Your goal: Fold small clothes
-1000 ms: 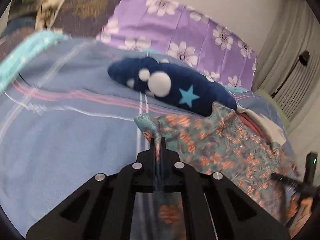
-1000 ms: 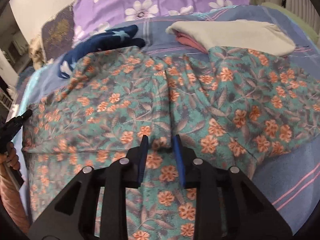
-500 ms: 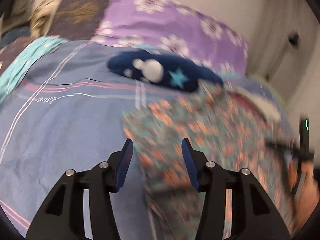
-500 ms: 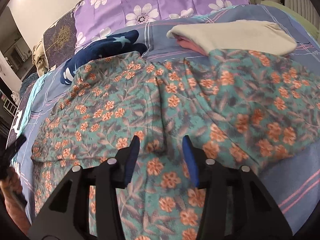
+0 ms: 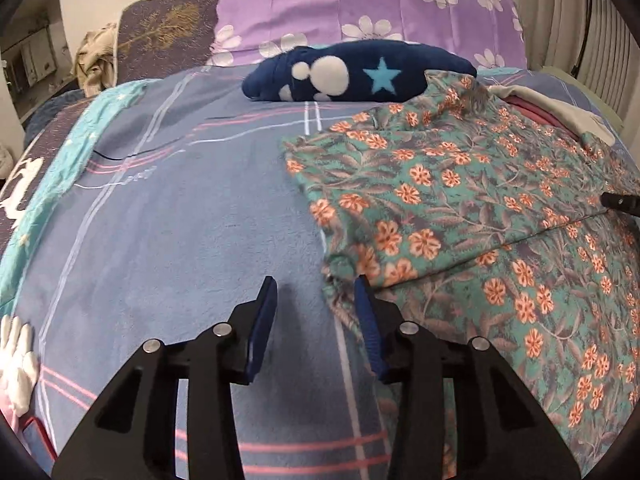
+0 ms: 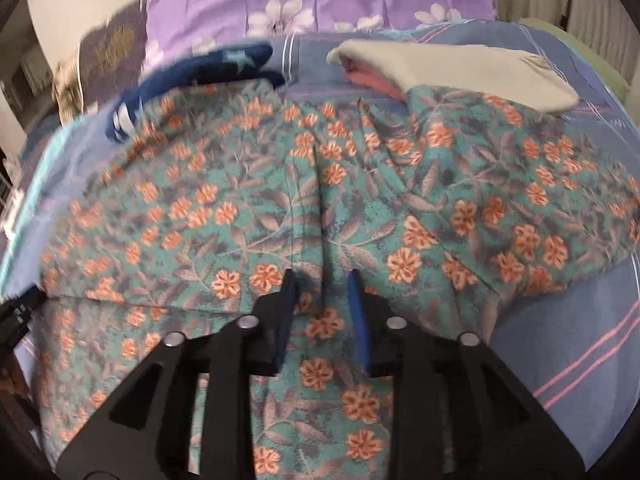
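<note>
A teal garment with orange flowers [image 5: 460,200] lies folded over on the blue plaid bed sheet [image 5: 180,220]. My left gripper [image 5: 316,284] hovers at its left edge with the jaws closing. The hem reaches just inside the right finger, and the pads do not press on it. In the right wrist view the same garment [image 6: 240,208] fills the middle. My right gripper [image 6: 321,280] stands over it with the jaws opening. A low ridge of the floral cloth runs between its fingers, untouched by the pads.
A navy plush cushion with a star [image 5: 360,76] lies behind the garment, in front of a purple flowered pillow [image 5: 360,0]. Folded beige and pink clothes [image 6: 460,68] sit at the back right. The right gripper's tip [image 5: 620,202] shows at the right edge of the left wrist view.
The left gripper let go of the garment's corner, opened, and slid off to the garment's left edge. The garment now lies flat. The right gripper's jaws spread wider over the cloth.
</note>
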Demonstrator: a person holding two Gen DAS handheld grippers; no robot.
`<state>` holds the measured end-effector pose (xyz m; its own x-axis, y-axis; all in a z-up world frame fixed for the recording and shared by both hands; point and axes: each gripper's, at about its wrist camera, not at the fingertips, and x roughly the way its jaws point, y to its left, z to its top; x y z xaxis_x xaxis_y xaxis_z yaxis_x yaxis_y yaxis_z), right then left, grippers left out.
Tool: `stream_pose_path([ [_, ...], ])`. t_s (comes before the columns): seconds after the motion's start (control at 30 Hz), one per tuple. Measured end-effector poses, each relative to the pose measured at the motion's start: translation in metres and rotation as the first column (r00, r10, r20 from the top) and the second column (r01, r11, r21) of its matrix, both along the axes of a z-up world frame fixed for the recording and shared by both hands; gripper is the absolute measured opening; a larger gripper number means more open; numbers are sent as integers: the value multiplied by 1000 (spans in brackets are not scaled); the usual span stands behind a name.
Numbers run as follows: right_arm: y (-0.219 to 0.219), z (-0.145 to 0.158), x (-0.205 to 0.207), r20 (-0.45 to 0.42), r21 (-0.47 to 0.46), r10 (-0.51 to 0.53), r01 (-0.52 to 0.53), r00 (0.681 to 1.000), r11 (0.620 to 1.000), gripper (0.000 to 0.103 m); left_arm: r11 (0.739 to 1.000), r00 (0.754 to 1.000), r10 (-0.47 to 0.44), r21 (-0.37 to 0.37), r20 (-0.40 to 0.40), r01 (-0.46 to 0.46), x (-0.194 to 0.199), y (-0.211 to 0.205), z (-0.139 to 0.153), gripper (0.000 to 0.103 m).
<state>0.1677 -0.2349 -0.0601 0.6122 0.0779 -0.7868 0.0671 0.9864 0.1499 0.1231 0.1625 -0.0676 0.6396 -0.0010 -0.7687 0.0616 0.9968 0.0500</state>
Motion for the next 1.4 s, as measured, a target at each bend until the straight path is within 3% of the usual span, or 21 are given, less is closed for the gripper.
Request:
stream_pose_path([
  [0.13, -1, 29, -22, 190, -48, -3, 12, 982, 999, 52, 993, 996, -41, -106, 83, 49, -9, -9, 28, 41],
  [0.2, 2, 38, -30, 287, 7, 20, -23, 958, 1000, 57, 989, 988, -67, -125, 138, 84, -6, -24, 42, 41],
  [0.27, 7, 33, -20, 248, 76, 81, -103, 965, 992, 56, 983, 986, -79, -151, 150, 101, 5, -38, 43, 41],
  [0.33, 12, 18, -8, 172, 164, 116, -145, 978, 976, 37, 972, 992, -77, -213, 105, 98, 23, -51, 31, 41],
  [0.43, 15, -30, 14, -39, 155, 94, -87, 995, 984, 11, 976, 998, -63, -210, -24, 57, 49, -66, -10, 42],
  [0.47, 12, -31, 12, -5, 170, 87, -85, 996, 982, 9, 981, 997, -63, -187, -36, 56, 52, -70, -20, 42],
  [0.57, 8, -24, 9, -20, 169, 110, -106, 994, 980, 8, 990, 998, -66, -125, -14, 64, 50, -78, -19, 43],
  [0.67, -20, 0, -6, 29, 229, 37, -43, 999, 973, 5, 990, 997, -69, -123, -17, 67, 52, -79, -20, 44],
  [0.77, -80, 31, -31, 134, 205, -137, 108, 981, 973, 21, 991, 998, -63, -117, -7, 62, 50, -76, -21, 51],
  [0.83, -137, 41, -48, 138, 236, -302, 265, 943, 935, 34, 995, 999, -50, -85, -1, 50, 48, -80, -20, 57],
  [0.9, -201, 41, -66, 96, 323, -470, 419, 877, 848, 34, 998, 999, -42, -55, 1, 42, 48, -82, -20, 60],
  [0.93, -245, 37, -83, 66, 402, -575, 506, 815, 763, 35, 998, 999, -40, -49, 1, 40, 48, -83, -20, 61],
  [0.97, -270, 34, -95, 60, 452, -629, 541, 775, 709, 36, 998, 999, -39, -46, 0, 39, 48, -83, -20, 62],
  [1.03, -316, 28, -119, 58, 514, -717, 595, 695, 618, 49, 998, 999, -38, -45, 2, 38, 48, -83, -20, 62],
  [1.07, -327, 26, -127, 44, 518, -748, 625, 662, 584, 53, 998, 999, -38, -45, 3, 38, 48, -83, -20, 63],
  [1.1, -341, 21, -139, 11, 530, -794, 670, 607, 520, 54, 998, 999, -37, -46, 4, 37, 47, -82, -21, 63],
  [1.13, -350, 16, -146, -19, 549, -815, 687, 580, 476, 54, 998, 999, -36, -45, 5, 36, 47, -82, -21, 63],
  [1.2, -359, 4, -153, -70, 595, -828, 690, 556, 413, 57, 998, 999, -34, -43, 5, 34, 47, -82, -21, 64],
  [1.27, -362, -6, -148, -100, 610, -828, 692, 552, 387, 58, 999, 999, -32, -40, 6, 32, 47, -83, -21, 65],
  [1.37, -368, -9, -136, -76, 606, -845, 697, 529, 382, 58, 998, 1000, -31, -46, 7, 31, 47, -82, -21, 66],
  [1.4, -371, -8, -131, -63, 596, -848, 701, 527, 391, 44, 998, 1000, -31, -50, 7, 31, 47, -81, -21, 67],
])
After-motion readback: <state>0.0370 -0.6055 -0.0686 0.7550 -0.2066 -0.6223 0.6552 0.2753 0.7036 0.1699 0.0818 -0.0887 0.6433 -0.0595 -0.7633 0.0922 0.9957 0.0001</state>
